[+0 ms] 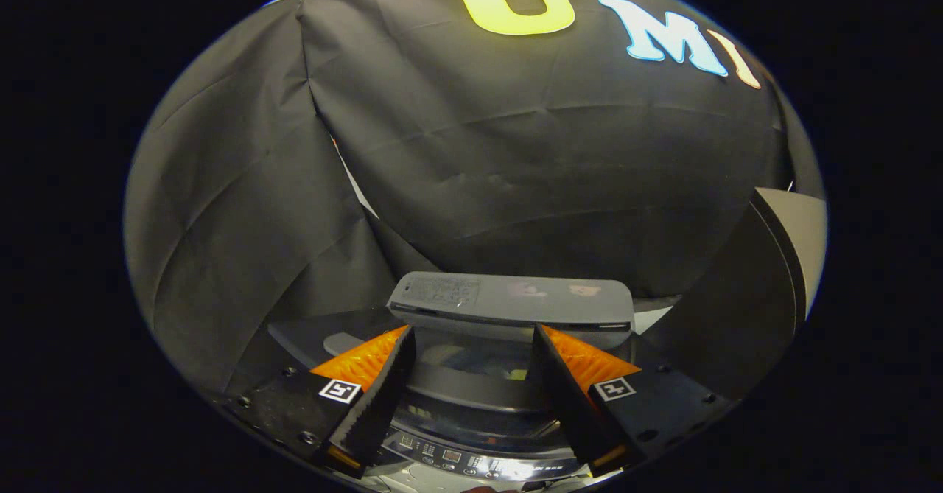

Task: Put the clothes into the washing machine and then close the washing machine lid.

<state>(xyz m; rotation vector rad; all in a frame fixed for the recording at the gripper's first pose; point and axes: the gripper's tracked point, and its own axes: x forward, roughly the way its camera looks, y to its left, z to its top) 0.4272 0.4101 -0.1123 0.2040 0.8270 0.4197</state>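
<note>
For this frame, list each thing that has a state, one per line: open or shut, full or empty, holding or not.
Lid: raised, folded up, not yet closed.
Drum: open, cloth inside.
Tongs: open, holding nothing, fingers either side of the drum opening, just short of the lid.
Control panel: lit, nearest the tongs.

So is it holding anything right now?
No. The hand-held gripper is open, empty, its fingers apart above the grey top-loading washing machine, before its raised grey lid.

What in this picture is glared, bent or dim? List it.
Gripper view: glare on the control panel under the open, empty fingers; fisheye bends the lid and wall folds; the drum is dim, its contents unclear.
</note>
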